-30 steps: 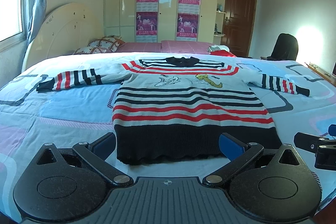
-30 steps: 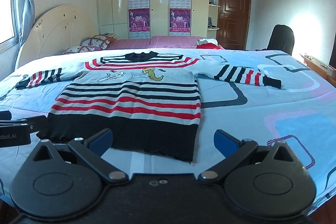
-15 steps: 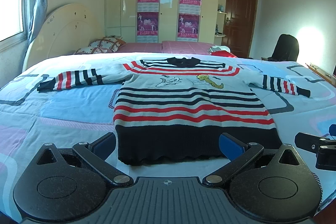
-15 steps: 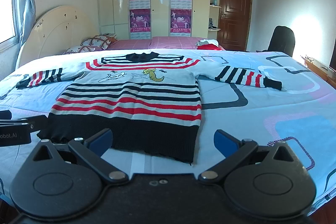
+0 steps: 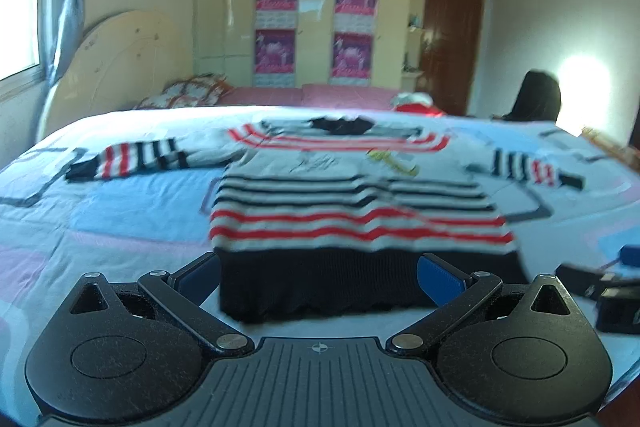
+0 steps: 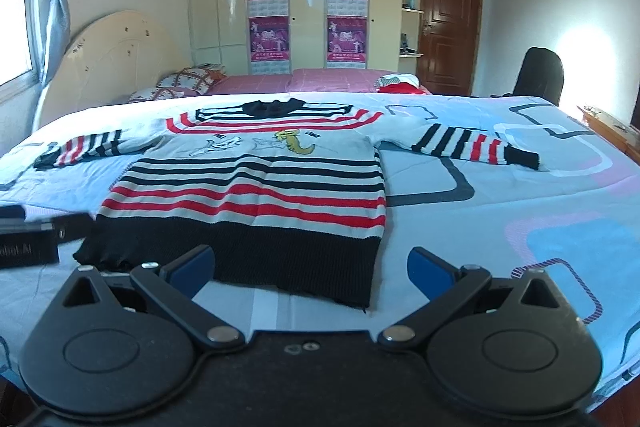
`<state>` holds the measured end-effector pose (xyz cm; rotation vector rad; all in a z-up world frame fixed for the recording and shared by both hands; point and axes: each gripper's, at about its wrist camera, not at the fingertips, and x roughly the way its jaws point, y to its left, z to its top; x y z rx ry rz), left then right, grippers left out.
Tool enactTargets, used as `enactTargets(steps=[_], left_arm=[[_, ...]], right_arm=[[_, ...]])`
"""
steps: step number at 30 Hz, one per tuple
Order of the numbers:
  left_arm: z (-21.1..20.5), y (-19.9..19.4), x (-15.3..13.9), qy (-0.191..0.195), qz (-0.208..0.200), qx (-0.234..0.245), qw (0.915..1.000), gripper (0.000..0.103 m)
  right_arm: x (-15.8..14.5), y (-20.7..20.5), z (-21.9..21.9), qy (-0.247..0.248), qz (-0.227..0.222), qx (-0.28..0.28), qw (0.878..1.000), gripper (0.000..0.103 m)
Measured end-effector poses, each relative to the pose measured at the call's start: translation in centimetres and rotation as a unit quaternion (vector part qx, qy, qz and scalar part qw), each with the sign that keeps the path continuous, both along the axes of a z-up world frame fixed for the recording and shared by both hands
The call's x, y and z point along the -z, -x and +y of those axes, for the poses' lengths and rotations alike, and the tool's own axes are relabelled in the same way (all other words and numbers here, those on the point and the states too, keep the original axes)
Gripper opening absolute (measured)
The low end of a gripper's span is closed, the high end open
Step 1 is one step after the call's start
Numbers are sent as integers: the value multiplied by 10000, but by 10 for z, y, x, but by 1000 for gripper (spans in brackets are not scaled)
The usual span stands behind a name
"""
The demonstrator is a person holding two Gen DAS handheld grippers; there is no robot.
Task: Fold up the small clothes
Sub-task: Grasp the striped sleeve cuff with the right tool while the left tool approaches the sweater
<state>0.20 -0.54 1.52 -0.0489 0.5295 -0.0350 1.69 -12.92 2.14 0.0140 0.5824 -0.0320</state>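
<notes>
In your left wrist view the picture is smeared, so no writing can be read. The striped sweater (image 5: 352, 211) lies flat on the bed (image 5: 120, 227), front up, a knit with red, black and pale bands and a broad ribbed black hem nearest you; both sleeves are spread out to the sides. Your left gripper (image 5: 320, 277) has its jaws wide apart and holds nothing — the blue pads sit low over the hem, one near its left corner, the other over its right part, though whether they touch the cloth cannot be told. At the right edge you can see part of the other gripper, black with a blue tip.

In your right wrist view things are sharp. The sweater (image 6: 256, 187) shows a cartoon print on the chest and a black collar. Your right gripper (image 6: 310, 267) is also spread wide and empty; its left pad sits over the hem, its right pad over the patterned bedsheet beyond the sweater's right corner. The left gripper's black body (image 6: 28, 239) enters at the left edge — a partial label on it reads "obot.AI". Four pink posters (image 6: 308, 7) hang on the cream wardrobe; their text is too small to read.
</notes>
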Motion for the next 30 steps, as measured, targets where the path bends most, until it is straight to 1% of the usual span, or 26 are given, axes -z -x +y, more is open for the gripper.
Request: enactTargets(steps=[3, 6, 9, 11, 12, 13, 14, 15, 16, 17, 18, 20, 22, 24, 26, 27, 28, 30], left_arm=[[5, -6, -9, 375, -170, 127, 9991, 103], [11, -26, -12, 689, -108, 80, 9975, 103], [12, -47, -11, 925, -77, 51, 9957, 103], [7, -60, -11, 900, -93, 13, 9959, 103], [3, -66, -10, 838, -82, 22, 9964, 103], [0, -75, -8, 784, -43, 90, 9969, 103], [-4, -84, -7, 765, -10, 191, 9969, 103], [-7, -93, -5, 771, -5, 296, 9966, 103], [-10, -102, -4, 744, -11, 330, 9967, 103], [-14, -111, -3, 660, -18, 258, 9975, 103], [-17, -121, -2, 574, -3, 158, 9982, 103], [-22, -141, 0, 478, 79, -73, 9988, 103], [-23, -159, 3, 462, 116, -288, 9985, 103], [-26, -182, 11, 404, 292, -365, 9981, 103], [-32, -207, 20, 338, 549, -478, 9968, 103], [-36, -218, 24, 310, 639, -551, 9960, 103], [-40, -228, 28, 287, 717, -604, 9952, 103], [-51, -244, 36, 227, 857, -645, 9940, 103]], right_arm=[[-1, 0, -8, -5, -75, 28, 10000, 102], [-5, -6, -21, -10, -180, 149, 9997, 102], [-9, -14, -36, 24, -319, 350, 9989, 96], [-12, -23, -48, 56, -401, 486, 9980, 88], [-13, -29, -54, 50, -443, 569, 9974, 86], [-14, -34, -61, 31, -483, 644, 9967, 82], [-15, -40, -70, -14, -539, 718, 9960, 74], [-16, -47, -78, -51, -574, 803, 9951, 71], [-16, -54, -88, -106, -608, 879, 9942, 65], [-16, -63, -100, -196, -655, 957, 9931, 59], [-16, -74, -114, -297, -686, 1060, 9916, 56], [-13, -94, -142, -547, -699, 1261, 9880, 46], [-7, -117, -173, -862, -716, 1465, 9828, 41], [3, -144, -212, -1297, -704, 1737, 9737, 40], [17, -168, -250, -1782, -603, 2078, 9599, 40], [27, -179, -270, -2048, -574, 2246, 9510, 41], [38, -191, -294, -2342, -540, 2457, 9391, 41], [60, -209, -327, -2735, -420, 2815, 9188, 41]])
